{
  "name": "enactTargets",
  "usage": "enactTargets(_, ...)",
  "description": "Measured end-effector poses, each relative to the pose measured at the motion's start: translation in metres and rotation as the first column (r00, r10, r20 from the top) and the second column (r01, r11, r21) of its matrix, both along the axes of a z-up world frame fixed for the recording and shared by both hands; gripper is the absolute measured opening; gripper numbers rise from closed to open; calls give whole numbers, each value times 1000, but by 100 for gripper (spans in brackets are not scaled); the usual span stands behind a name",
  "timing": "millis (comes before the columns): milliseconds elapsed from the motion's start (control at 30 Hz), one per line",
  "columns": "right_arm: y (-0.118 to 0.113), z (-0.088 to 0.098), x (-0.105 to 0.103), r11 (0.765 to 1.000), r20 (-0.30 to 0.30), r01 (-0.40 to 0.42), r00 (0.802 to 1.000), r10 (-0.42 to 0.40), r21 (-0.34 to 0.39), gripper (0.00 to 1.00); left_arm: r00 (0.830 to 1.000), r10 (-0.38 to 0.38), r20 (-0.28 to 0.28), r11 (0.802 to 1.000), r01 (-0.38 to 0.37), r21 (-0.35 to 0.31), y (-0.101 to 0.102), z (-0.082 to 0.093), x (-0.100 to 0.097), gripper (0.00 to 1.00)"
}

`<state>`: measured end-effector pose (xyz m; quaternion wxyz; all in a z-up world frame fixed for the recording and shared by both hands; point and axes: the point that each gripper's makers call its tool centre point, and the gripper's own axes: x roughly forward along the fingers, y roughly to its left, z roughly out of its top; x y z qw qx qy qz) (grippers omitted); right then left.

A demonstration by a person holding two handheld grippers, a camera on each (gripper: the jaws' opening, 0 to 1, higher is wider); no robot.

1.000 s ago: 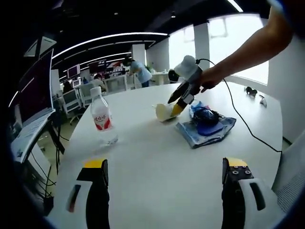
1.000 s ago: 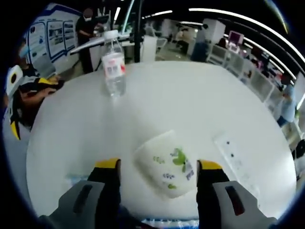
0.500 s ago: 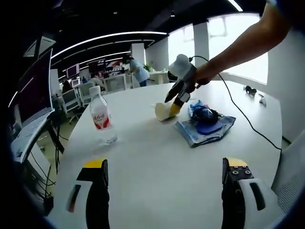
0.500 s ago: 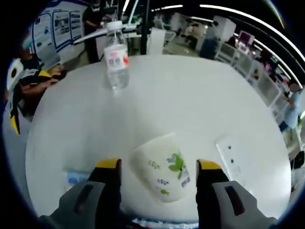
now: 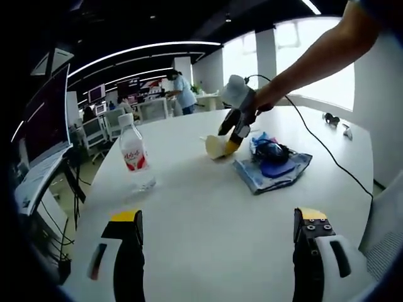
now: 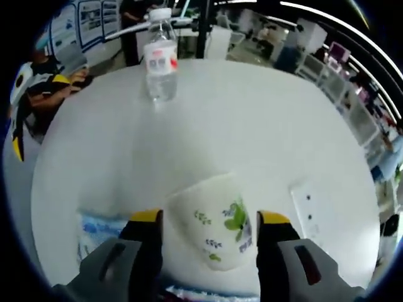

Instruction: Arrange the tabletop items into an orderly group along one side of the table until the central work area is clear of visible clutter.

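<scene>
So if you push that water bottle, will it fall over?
Probably, if pushed near the cap. The water bottle stands upright, tall and narrow, so it looks tippy. It seems clear and maybe nearly empty, so likely light. On the smooth white table a low push would more likely slide it.

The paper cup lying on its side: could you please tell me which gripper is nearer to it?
Right. The right gripper straddles the paper cup, while the left gripper hangs far back across the table.
</scene>
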<state>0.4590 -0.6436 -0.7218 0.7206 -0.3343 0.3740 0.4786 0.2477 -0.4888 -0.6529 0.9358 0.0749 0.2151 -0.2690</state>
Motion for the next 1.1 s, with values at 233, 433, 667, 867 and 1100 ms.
enactTargets(233, -2, -4, 1, 1000, -7, -5, 1000, 5, -17, 53, 1000, -3, -16, 1000, 3, -11, -2, -3, -4, 100)
enactTargets(433, 1, -2, 3, 1000, -6, -17, 1000, 17, -14, 53, 1000, 4, -18, 1000, -4, -9, -1, -4, -5, 100)
enactTargets(667, 1, -3, 4, 999, -4, -31, 1000, 31, -35, 50, 1000, -2, -20, 1000, 2, -5, -4, -5, -6, 100)
enactTargets(867, 5, -4, 4, 998, -6, -54, 999, 54, -44, 49, 1000, -2, -19, 1000, 2, -8, -4, -5, -6, 100)
enactTargets(1100, 9, -6, 2, 995, -8, -81, 997, 81, -66, 45, 1000, 0, -17, 1000, -1, -7, -2, -5, -6, 100)
